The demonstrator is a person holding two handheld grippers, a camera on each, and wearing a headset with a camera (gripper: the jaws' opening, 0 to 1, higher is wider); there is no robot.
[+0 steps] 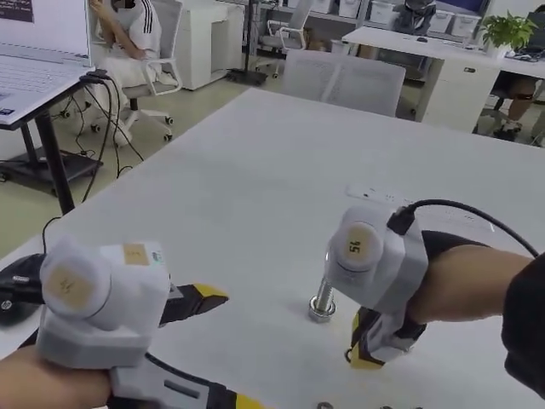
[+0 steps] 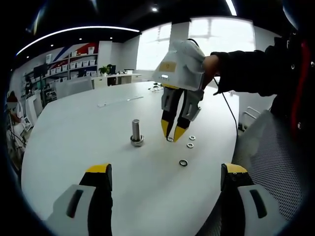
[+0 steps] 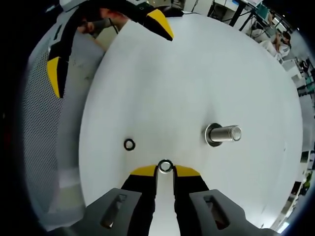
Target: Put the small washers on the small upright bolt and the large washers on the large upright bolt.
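Since the next move turns on getting the ring over the post, we note first that the right gripper (image 3: pixel 166 171) points down at the white bench (image 1: pixel 255 170) w/ a flat silver metal washer (image 3: pixel 165 165) lying right at its tips, hole facing up. The jaws are drawn in to a narrow gap either side of it. We can't tell whether they actually pinch it or only straddle it. The upright silver steel bolt (image 3: pixel 224 133) stands near, off to the right of the jaws in the right gripper view. In the head view it is just beside that gripper, on the person's left of it. Its long axis is vertical, so in our judgement the washer must be lifted above the top, carried sideways and dropped w/ the hole centred on the shank. The right gripper is much the nearer to both bolt and washers. The left gripper (image 2: pixel 166 169) sits well apart, back toward the bench edge, jaws spread wide and holding nothing. Count, from the left gripper view: 4 washers, i.e. the one at the right jaws, a second washer (image 2: pixel 192 137) and third washer (image 2: pixel 190 145) just beside it, and a fourth washer (image 2: pixel 183 162) lying closer to the left gripper. Bolts we can see: 1. Washer sizes are too small to sort into small vs large.
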